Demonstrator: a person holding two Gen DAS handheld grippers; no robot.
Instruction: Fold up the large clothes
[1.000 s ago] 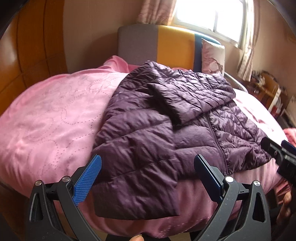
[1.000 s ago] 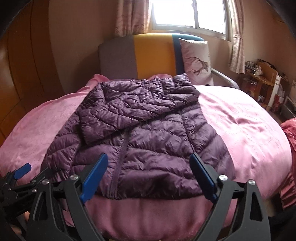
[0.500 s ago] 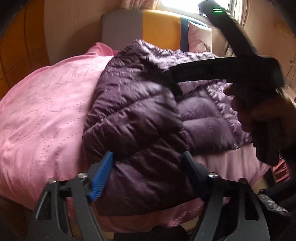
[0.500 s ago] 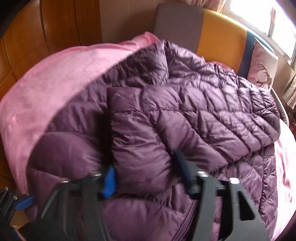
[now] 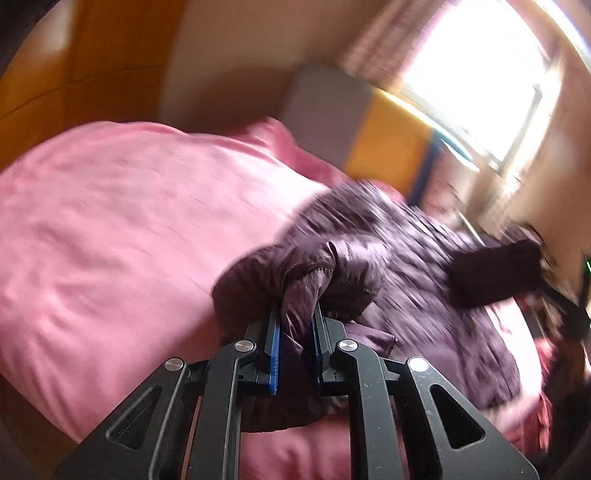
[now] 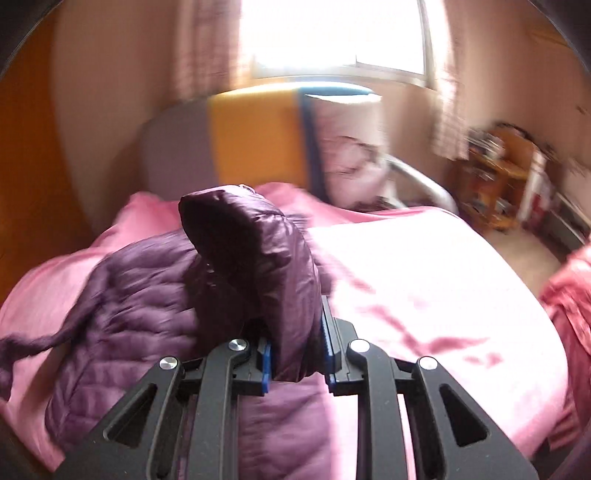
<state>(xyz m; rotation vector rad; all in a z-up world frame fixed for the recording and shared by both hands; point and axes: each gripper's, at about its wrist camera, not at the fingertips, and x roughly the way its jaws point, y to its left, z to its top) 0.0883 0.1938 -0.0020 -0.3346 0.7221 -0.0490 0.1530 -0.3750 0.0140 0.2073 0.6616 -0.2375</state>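
A dark purple quilted jacket [image 5: 413,280] lies on a pink bedspread [image 5: 122,236]. My left gripper [image 5: 295,325] is shut on a bunched fold of the jacket near the bed's front edge and holds it raised. In the right wrist view my right gripper [image 6: 295,332] is shut on another thick fold of the jacket [image 6: 147,314], lifted so that it stands up between the blue pads. The rest of the jacket trails down to the left on the bedspread [image 6: 424,280]. Both views are motion-blurred.
A grey, orange and blue headboard [image 6: 255,140] with a pale pillow [image 6: 351,162] stands at the bed's far end under a bright window [image 6: 332,33]. A wooden shelf unit [image 6: 498,173] stands at the right. Orange wood panelling [image 5: 85,59] is at the left.
Both grippers were open above the flat jacket a second ago. They moved in, closed on folds of the jacket and lifted it, so it is bunched and shifted on the bed.
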